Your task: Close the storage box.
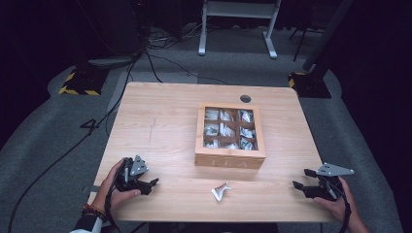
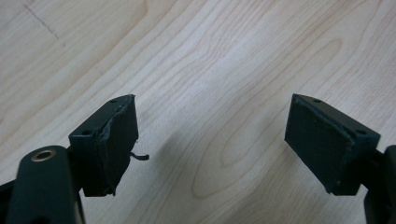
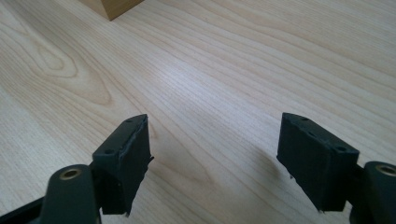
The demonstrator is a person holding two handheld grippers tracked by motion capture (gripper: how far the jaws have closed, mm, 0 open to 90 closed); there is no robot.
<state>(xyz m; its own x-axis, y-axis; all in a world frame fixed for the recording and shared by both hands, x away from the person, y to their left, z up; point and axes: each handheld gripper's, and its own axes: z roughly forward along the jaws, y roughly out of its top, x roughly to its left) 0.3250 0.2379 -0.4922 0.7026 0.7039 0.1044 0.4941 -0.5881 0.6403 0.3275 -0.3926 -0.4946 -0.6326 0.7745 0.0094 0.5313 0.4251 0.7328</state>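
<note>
The wooden tea box (image 1: 230, 135) sits a little right of the table's (image 1: 160, 121) centre, its windowed lid shut over nine compartments of pale tea bags. One loose tea bag (image 1: 220, 191) lies on the bare wood just outside the box, at about 7 o'clock from it and near the table's front edge. The left gripper (image 1: 149, 187) is at 9 o'clock from that bag, the right gripper (image 1: 297, 188) at 3 o'clock, both low over the tabletop and well apart from it.

In the left gripper view the left gripper (image 2: 210, 144) has its jaws spread wide with only wood grain between them. In the right gripper view the right gripper (image 3: 212, 161) is likewise wide and empty, with a corner of the box (image 3: 109, 7) at 11 o'clock.

As a judgement, the work appears barely begun or between steps: the bag is out, nothing is held, and the lid is closed. What remains seems to be gripping the bag and dealing with the lid.

The lettering on the box front is too faint to read with certainty, and the bags inside blur behind the glass. Whether the loose bag is a sealed sachet or a torn wrapper cannot be told.
</note>
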